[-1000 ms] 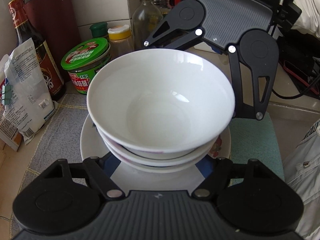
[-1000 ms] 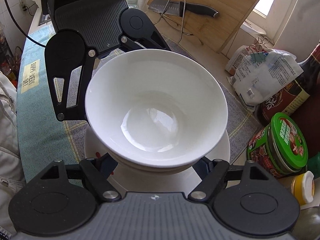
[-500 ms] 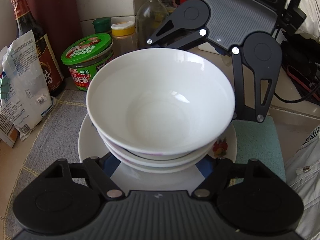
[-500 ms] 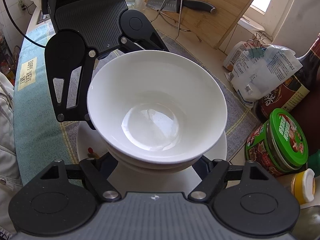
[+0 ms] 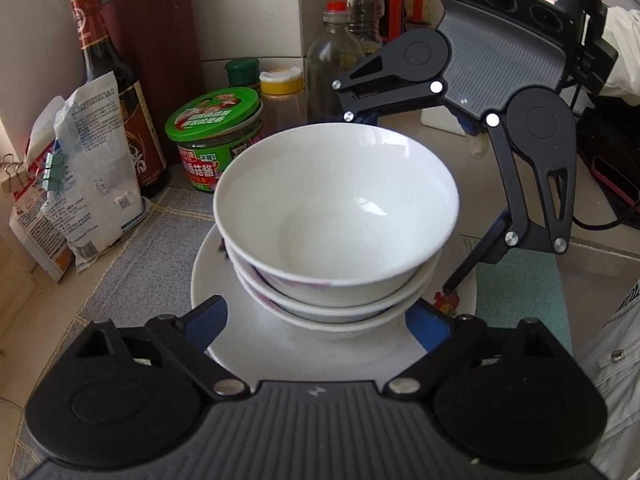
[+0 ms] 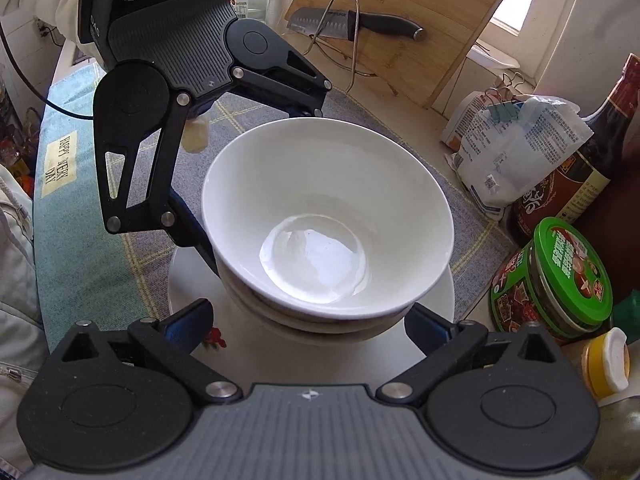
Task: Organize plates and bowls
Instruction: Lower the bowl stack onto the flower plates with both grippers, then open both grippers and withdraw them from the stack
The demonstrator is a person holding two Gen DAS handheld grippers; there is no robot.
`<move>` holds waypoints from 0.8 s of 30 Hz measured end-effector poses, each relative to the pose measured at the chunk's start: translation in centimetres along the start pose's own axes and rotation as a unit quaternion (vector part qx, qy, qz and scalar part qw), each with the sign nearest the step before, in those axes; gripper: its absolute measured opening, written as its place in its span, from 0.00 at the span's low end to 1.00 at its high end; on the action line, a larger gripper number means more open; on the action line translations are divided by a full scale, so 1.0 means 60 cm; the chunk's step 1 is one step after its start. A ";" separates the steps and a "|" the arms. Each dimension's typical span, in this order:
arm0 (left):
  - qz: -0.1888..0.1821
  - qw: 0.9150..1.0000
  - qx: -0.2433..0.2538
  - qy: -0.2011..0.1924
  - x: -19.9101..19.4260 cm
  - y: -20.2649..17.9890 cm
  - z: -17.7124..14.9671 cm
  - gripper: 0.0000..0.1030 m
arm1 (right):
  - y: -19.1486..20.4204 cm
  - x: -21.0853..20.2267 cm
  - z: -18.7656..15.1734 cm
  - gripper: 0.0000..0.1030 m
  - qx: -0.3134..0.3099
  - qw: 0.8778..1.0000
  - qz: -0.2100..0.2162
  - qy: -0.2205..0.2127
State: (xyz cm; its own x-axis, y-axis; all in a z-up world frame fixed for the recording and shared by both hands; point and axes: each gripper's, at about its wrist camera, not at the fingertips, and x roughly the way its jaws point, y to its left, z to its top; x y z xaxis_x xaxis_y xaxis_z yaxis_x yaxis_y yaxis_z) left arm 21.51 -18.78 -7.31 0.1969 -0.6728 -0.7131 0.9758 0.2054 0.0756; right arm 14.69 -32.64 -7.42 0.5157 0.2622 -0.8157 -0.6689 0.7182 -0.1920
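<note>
The left gripper (image 5: 316, 322) had its jaws opening, blue pads clear of the stacked bowls (image 5: 336, 216) between them. The right gripper (image 6: 308, 322) likewise was opening around the same stack, pads not touching. The bowls sat nested on a white plate (image 5: 304, 354) at center. On the plate's far side, the mushroom-sauce jar (image 5: 216, 136) stood at 11 o'clock and the soy sauce bottle (image 5: 116, 96) at 10 o'clock.

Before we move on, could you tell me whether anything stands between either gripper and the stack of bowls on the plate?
Nothing visible does. The left gripper and the right gripper, jaws opening, each straddle the stack of bowls on the plate from opposite sides, with only bare plate between them and the bowls.
</note>
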 end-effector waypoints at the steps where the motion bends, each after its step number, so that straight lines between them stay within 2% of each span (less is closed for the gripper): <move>1: 0.006 1.000 -0.003 -0.002 -0.006 -0.001 -0.003 0.93 | 0.001 -0.001 0.000 1.00 0.002 1.000 -0.007 0.002; 4: 0.028 0.999 -0.014 -0.017 -0.030 -0.007 -0.016 0.94 | 0.013 -0.006 0.002 1.00 0.008 1.000 -0.021 0.007; 8: 0.059 0.996 -0.039 -0.046 -0.068 -0.017 -0.034 0.97 | 0.042 -0.018 0.005 1.00 0.020 0.998 -0.060 0.016; 11: 0.100 0.990 -0.055 -0.080 -0.100 -0.030 -0.050 0.99 | 0.062 -0.027 0.006 1.00 0.047 0.994 -0.097 0.023; 14: 0.146 0.978 -0.082 -0.124 -0.129 -0.045 -0.071 0.99 | 0.085 -0.038 0.008 1.00 0.099 0.984 -0.146 0.026; 17: 0.156 0.966 -0.133 -0.156 -0.155 -0.054 -0.089 0.99 | 0.113 -0.045 0.013 1.00 0.170 0.965 -0.196 0.030; 19: 0.161 0.961 -0.163 -0.157 -0.166 -0.059 -0.095 0.99 | 0.138 -0.048 0.019 1.00 0.217 0.947 -0.233 0.034; 22: 0.203 0.951 -0.205 -0.112 -0.178 -0.071 -0.099 0.99 | 0.176 -0.053 0.025 1.00 0.311 0.911 -0.268 0.032; 24: 0.218 0.945 -0.231 -0.084 -0.185 -0.077 -0.101 0.99 | 0.204 -0.054 0.027 1.00 0.371 0.883 -0.286 0.031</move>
State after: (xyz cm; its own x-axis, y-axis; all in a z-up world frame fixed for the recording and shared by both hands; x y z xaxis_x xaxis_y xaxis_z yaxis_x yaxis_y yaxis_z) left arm 14.21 -7.93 -3.95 0.6208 -0.5484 -0.5602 0.6605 0.7509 -0.0031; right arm 5.72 -23.66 -6.21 0.6107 -0.2984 -0.7335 0.2370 0.9527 -0.1903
